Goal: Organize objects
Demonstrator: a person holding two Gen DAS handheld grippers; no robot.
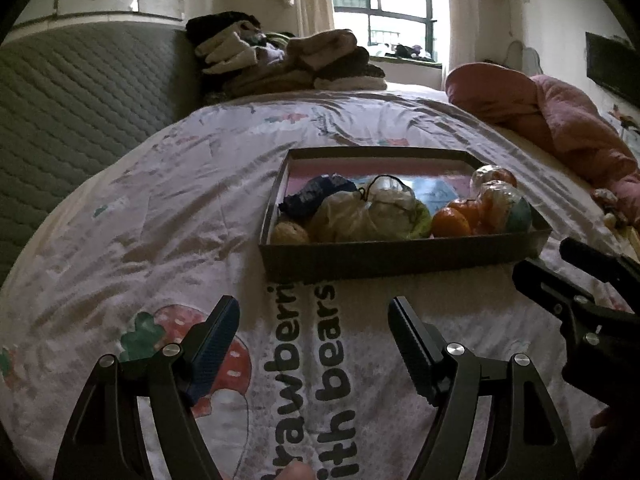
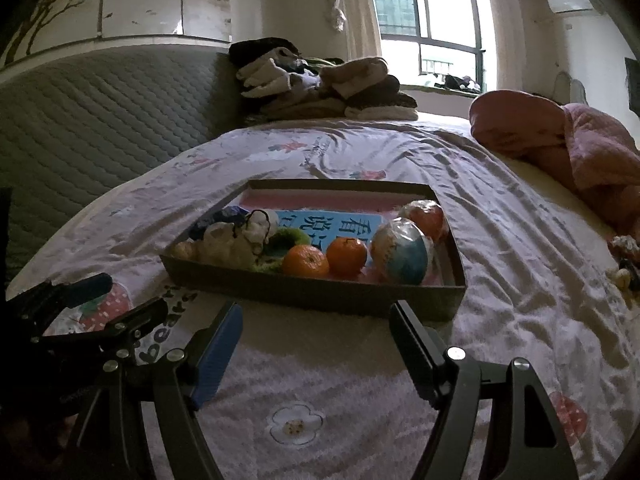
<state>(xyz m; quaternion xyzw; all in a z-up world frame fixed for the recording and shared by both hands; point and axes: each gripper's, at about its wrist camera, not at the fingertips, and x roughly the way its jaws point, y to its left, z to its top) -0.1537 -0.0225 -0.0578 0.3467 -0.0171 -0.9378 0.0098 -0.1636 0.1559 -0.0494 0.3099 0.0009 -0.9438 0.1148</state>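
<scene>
A shallow dark cardboard box [image 1: 400, 256] [image 2: 312, 290] lies on the bed. It holds two oranges [image 2: 306, 261] [image 1: 450, 222], a blue-and-white wrapped ball [image 2: 400, 252], a second wrapped ball [image 2: 426, 216], a plastic bag bundle [image 1: 360, 210] [image 2: 236, 244], a dark blue cloth [image 1: 316, 194] and a green fuzzy thing [image 2: 280, 248]. My left gripper [image 1: 314, 306] is open and empty, just short of the box's near wall. My right gripper [image 2: 316, 312] is open and empty at the box's near wall. Each gripper shows in the other's view [image 1: 576, 272] [image 2: 116, 300].
The bed has a white strawberry-print quilt [image 1: 160, 208] [image 2: 500, 248]. A pile of folded clothes [image 1: 280, 60] [image 2: 320, 80] lies at the headboard end. A pink blanket [image 1: 560, 120] [image 2: 580, 148] is bunched at the right. A grey quilted headboard [image 1: 80, 92] stands on the left.
</scene>
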